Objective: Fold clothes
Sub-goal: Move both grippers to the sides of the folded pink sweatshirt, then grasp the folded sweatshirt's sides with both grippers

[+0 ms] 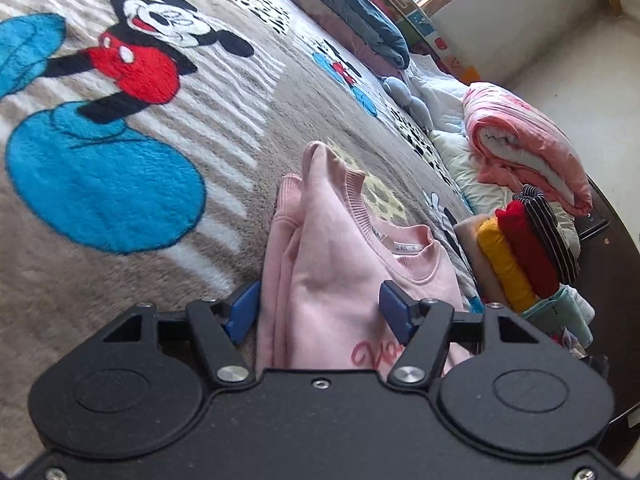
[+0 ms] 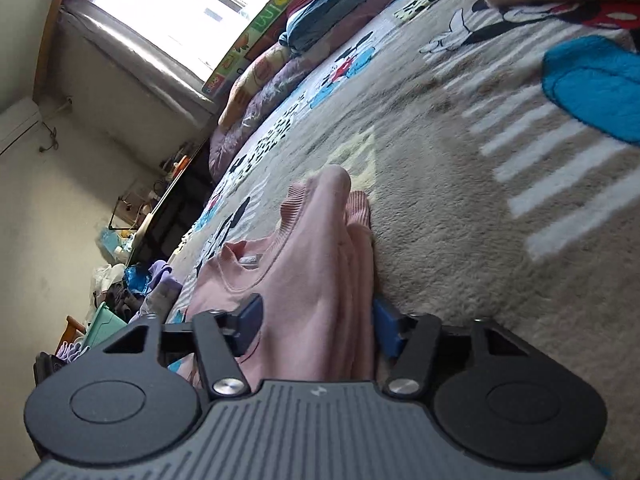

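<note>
Pink sweatshirt (image 1: 332,264) lies folded on the cartoon-print blanket (image 1: 120,208), its near part running between the blue pads of both grippers, collar and cuffs pointing far. Left gripper (image 1: 320,312) stands about half open, pads flanking the fabric without visibly pinching it. Right gripper (image 2: 316,324) likewise straddles the sweatshirt (image 2: 304,280), partly open; whether its pads press the cloth I cannot tell
</note>
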`<action>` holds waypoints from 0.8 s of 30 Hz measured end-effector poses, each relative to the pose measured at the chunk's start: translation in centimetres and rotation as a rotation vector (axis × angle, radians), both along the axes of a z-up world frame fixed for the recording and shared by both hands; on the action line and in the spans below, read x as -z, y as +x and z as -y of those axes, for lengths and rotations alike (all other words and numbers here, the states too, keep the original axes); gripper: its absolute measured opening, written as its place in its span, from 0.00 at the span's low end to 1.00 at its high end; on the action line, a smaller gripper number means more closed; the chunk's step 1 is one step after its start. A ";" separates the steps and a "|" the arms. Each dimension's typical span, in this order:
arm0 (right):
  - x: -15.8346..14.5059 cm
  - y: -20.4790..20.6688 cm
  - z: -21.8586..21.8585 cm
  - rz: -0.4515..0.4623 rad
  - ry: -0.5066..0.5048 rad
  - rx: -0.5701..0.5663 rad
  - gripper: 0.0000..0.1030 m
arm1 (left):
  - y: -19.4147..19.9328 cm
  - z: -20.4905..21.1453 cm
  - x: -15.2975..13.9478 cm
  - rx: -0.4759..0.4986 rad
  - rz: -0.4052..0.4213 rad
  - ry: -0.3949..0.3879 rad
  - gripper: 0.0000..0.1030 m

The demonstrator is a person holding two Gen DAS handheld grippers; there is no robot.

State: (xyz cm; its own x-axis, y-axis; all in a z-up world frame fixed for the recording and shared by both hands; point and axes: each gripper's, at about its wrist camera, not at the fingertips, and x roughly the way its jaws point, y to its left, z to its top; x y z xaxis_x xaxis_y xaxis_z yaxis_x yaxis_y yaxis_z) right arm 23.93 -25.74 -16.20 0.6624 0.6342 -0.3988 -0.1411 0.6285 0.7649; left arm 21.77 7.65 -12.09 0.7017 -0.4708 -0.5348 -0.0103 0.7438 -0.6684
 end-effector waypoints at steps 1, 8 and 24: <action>0.1 0.1 0.0 0.002 0.005 -0.003 0.54 | 0.2 0.0 0.1 0.009 -0.001 -0.005 0.62; 0.3 0.9 -0.8 0.033 0.008 -0.042 0.54 | 1.1 -0.6 0.7 0.022 -0.018 -0.081 0.51; -1.6 4.2 -2.9 0.041 0.257 -0.134 0.24 | -1.4 -8.9 2.2 -0.129 0.014 -0.508 0.19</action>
